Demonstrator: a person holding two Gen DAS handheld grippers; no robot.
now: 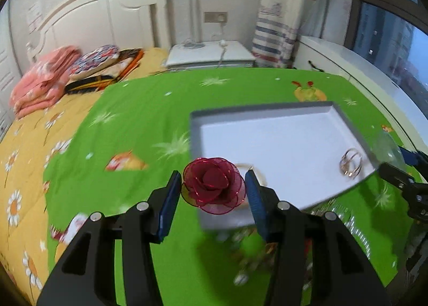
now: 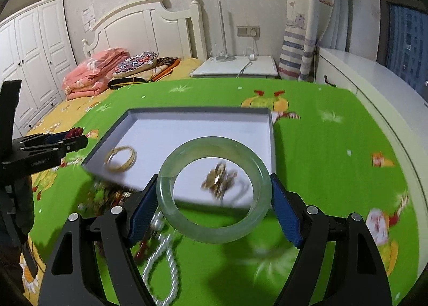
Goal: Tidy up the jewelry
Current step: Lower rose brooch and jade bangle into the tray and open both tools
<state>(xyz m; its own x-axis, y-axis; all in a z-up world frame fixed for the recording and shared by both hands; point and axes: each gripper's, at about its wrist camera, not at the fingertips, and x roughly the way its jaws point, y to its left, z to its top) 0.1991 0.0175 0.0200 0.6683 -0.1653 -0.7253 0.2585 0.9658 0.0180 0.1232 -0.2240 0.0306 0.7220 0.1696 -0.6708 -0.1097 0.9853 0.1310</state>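
left gripper [image 1: 212,185] clamps red organza rose [image 1: 213,185], bloom facing camera | right gripper [image 2: 214,193] clamps jade bangle [image 2: 212,190] across its width (opening faces camera) | over grey tray [image 2: 203,114]

Even indoor light, dark window; motion blur on foreground; strong fisheye bending, dark corners.

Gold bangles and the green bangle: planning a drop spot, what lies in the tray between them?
In the right wrist view, bare white tray floor separates the gold bangles from the green bangle.

Left tongs [image 1: 213,185] clasp a red rose [image 1: 213,185] over the tray's [image 1: 267,113] near corner.
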